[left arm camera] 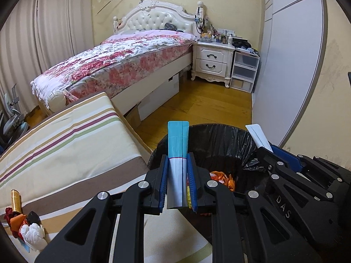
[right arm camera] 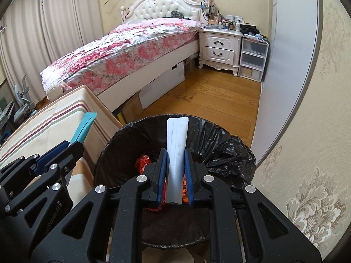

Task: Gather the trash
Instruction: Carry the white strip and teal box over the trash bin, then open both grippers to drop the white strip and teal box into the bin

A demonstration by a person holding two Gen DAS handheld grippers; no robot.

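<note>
Teal-and-white wrapper point(left arm camera: 178, 151), flat, creased lengthwise

Hidden and unreadable parts around the bin

The orange wrappers point(right arm camera: 143, 163) in the bin point(right arm camera: 230, 153) are largely covered by the right gripper point(right arm camera: 175, 153); the white packet point(right arm camera: 177, 146) is hidden at its lower end, and the nightstand clutter point(left arm camera: 216, 35) is too small to be identified.

Both wrist cams pointed down the room toward the bed, side by side.

From my feed, the left cam sat close over the bin point(left arm camera: 219, 140) at its left rim, beside the striped cushion point(left arm camera: 65, 144); the right cam looked straight into it point(right arm camera: 175, 175). Both shared the bin, bed point(left arm camera: 114, 65), nightstand point(right arm camera: 219, 46), and each other's gripper.
</note>
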